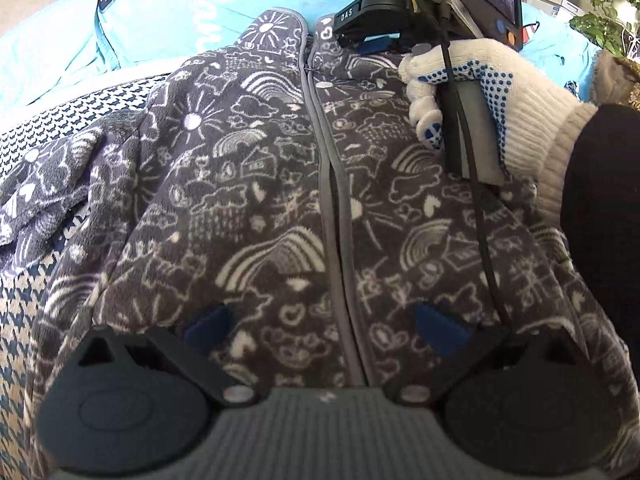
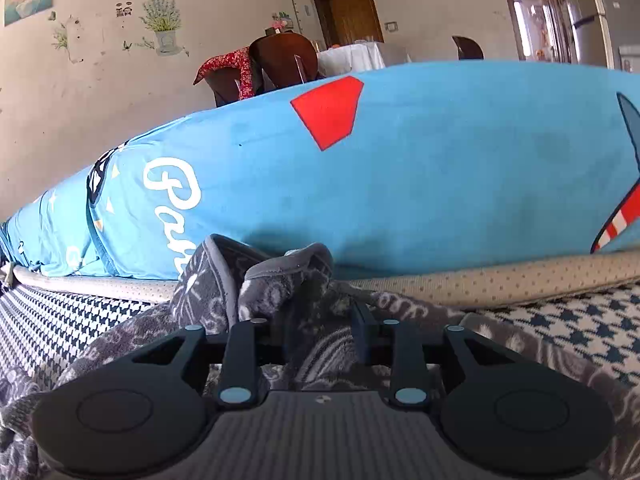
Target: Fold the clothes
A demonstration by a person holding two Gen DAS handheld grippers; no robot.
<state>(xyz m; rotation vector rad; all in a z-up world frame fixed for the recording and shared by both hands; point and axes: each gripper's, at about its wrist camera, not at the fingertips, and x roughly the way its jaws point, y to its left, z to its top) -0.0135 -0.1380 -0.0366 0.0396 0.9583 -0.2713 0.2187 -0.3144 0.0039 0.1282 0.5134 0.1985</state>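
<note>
A dark grey fleece jacket [image 1: 248, 184] with white doodle print lies front up on the houndstooth cover, its zip [image 1: 332, 184] closed down the middle. My left gripper [image 1: 324, 326] is open, low over the jacket's lower body with one blue pad on each side of the zip. My right gripper [image 2: 308, 320] is at the collar end, its fingers drawn in around a bunched fold of the jacket [image 2: 280, 280]. In the left wrist view a gloved hand [image 1: 480, 80] holds the right gripper [image 1: 372, 42] by the collar. One sleeve [image 1: 52, 184] trails off to the left.
A houndstooth cover [image 1: 60, 120] lies under the jacket. A large blue cushion [image 2: 400, 180] with a red patch and white lettering lies just beyond the collar. A potted plant [image 1: 608, 12] stands at the far right. Chairs [image 2: 284, 60] and a table stand in the background.
</note>
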